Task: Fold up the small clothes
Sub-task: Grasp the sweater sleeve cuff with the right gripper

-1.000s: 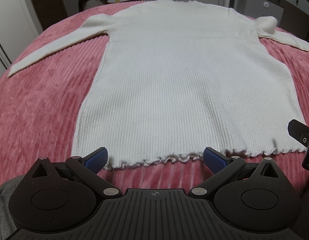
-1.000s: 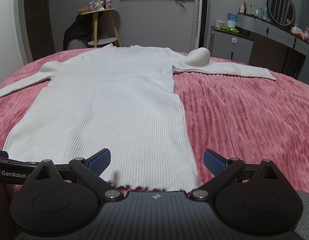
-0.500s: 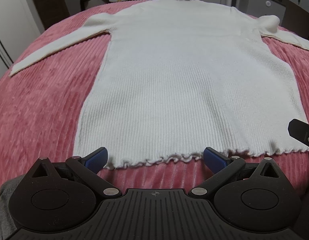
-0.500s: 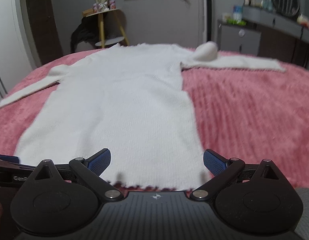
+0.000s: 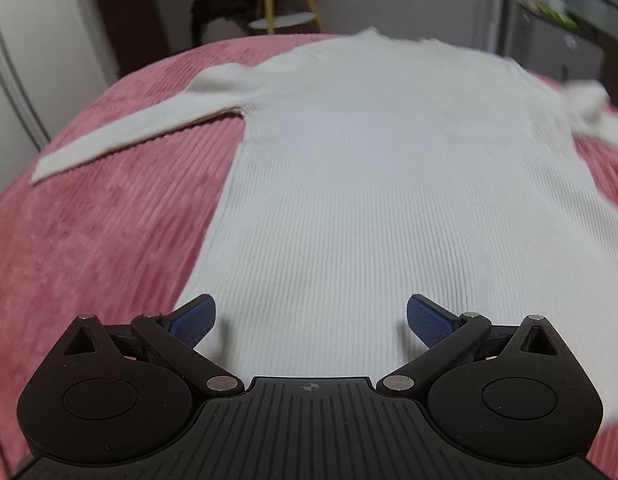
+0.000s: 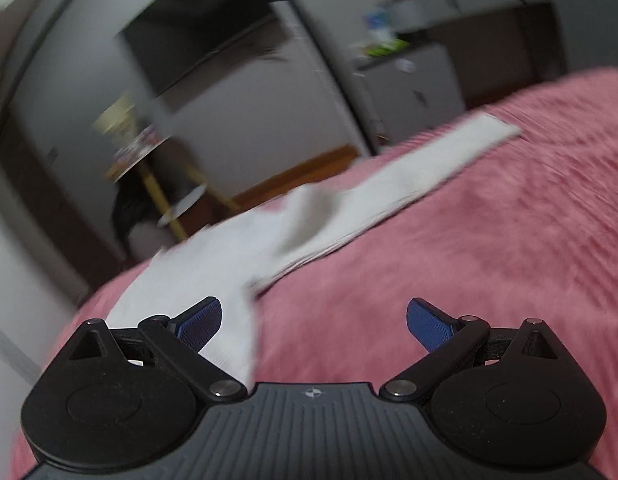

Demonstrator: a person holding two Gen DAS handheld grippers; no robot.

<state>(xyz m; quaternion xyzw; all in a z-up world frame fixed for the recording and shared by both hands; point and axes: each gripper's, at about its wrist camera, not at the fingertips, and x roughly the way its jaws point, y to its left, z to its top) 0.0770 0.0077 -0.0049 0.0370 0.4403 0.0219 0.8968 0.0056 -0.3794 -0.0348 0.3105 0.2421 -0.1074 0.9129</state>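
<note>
On the left, the long left sleeve [image 5: 125, 140] of the white ribbed sweater [image 5: 389, 200] stretches out over the pink ribbed bedspread [image 5: 89, 240], laid flat, presumably so it can be folded inward across the body. The left gripper [image 5: 311, 322] hangs low over the sweater's lower body, its blue pads [image 5: 193, 320] spread wide with nothing between them, placed as if to take hold near the hem. Further right, the right gripper [image 6: 313, 322] is tilted and also spread and empty, aimed at the sweater's right edge and the other sleeve [image 6: 429, 160], which runs out across the bedspread. That view is badly blurred, so the bunched lump [image 6: 309, 216] near the shoulder may be a fold of cloth.
</note>
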